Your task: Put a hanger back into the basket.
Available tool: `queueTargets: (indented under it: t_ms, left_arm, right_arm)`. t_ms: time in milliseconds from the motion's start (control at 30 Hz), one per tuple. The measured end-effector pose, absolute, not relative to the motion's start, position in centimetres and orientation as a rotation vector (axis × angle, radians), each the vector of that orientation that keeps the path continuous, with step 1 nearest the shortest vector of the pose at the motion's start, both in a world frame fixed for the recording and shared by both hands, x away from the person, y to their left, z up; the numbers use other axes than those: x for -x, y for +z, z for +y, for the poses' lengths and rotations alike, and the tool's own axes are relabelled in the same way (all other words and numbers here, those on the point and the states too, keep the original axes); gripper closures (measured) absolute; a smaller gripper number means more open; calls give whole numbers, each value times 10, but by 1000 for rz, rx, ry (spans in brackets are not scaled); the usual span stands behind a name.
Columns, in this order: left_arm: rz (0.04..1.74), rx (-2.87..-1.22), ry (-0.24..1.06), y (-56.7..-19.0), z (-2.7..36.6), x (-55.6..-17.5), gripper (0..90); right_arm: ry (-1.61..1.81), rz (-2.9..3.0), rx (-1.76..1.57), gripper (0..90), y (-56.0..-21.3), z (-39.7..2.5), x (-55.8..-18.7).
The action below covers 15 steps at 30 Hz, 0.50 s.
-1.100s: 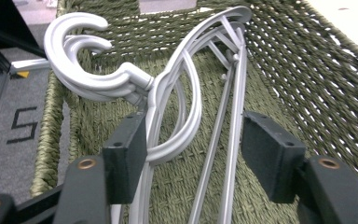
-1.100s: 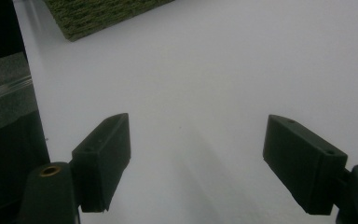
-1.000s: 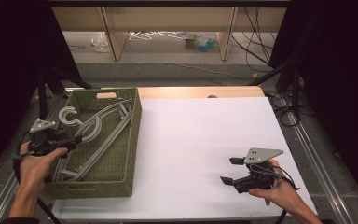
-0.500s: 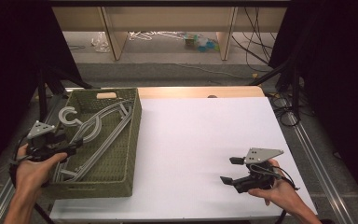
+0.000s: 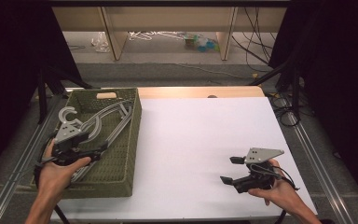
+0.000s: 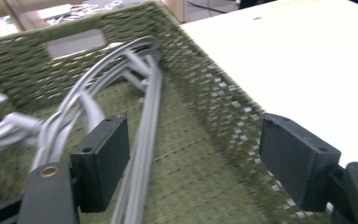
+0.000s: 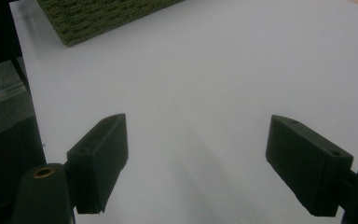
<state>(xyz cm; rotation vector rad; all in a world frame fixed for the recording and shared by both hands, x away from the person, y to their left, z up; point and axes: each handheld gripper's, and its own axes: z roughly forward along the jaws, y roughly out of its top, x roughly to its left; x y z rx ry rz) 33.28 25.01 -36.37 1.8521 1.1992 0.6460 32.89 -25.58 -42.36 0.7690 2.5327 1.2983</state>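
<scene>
A green woven basket (image 5: 135,135) stands on the left part of the white table (image 5: 205,130). Several grey clothes hangers (image 5: 107,119) lie inside it, hooks toward the far left corner. My left gripper (image 5: 101,149) hovers over the basket's near left part, open, jaws pointing right across the hangers. In the left gripper view the jaws (image 6: 193,126) stand wide apart above the hangers (image 6: 144,107) and the basket's right wall (image 6: 200,79), with nothing between them. My right gripper (image 5: 230,170) rests low at the table's front right, open and empty, jaws facing left toward the basket (image 7: 98,16).
Metal rails (image 5: 307,144) run along both sides of the table. Black stands and cables (image 5: 284,102) sit off the far right corner. More hangers and clutter (image 5: 168,36) lie on the floor beyond a wooden shelf.
My left gripper has moved right, from the basket's left rim to over the hangers inside. The right gripper has stayed put.
</scene>
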Motion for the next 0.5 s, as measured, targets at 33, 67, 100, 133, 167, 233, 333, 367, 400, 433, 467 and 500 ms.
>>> queueTargets:
  t_ms: [33, 67, 100, 133, 167, 233, 333, 367, 400, 433, 467, 500]
  left_arm:
    - [1185, -1846, 642, -363, 246, -332, 238]
    - [1183, -1850, 641, -363, 244, -332, 236]
    - [1170, -1855, 644, -362, 241, -331, 234]
    - [1165, -1850, 635, -360, 238, -330, 232]
    - [1155, -1850, 634, -359, 236, -329, 232]
    - [1144, -1845, 631, -358, 231, -326, 230]
    - [1117, -1846, 619, -359, 222, -323, 229]
    - [1110, -1839, 610, -361, 217, -321, 229]
    - [1108, -1840, 610, -361, 216, -321, 229]
    - [1100, -1842, 606, -362, 213, -320, 229]
    - [1093, -1843, 601, -363, 210, -319, 229]
    - [1091, -1836, 593, -364, 207, -318, 229]
  right_arm:
    - [1297, 2531, -762, 210, -424, -256, -329]
    - [1299, 2534, -770, 210, -423, -256, -328]
    - [1301, 2534, -769, 210, -423, -256, -328]
    - [1300, 2534, -770, 210, -424, -256, -328]
    - [1300, 2534, -770, 210, -424, -256, -328]
    - [1298, 2533, -761, 209, -424, -256, -329]
    - [1299, 2534, -760, 209, -424, -255, -329]
    - [1300, 2533, -759, 209, -424, -255, -329]
    - [1300, 2532, -759, 209, -424, -255, -329]
    - [1301, 2532, -759, 209, -424, -255, -329]
    - [1302, 2532, -760, 209, -424, -255, -329]
    - [1301, 2533, -764, 208, -424, -255, -329]
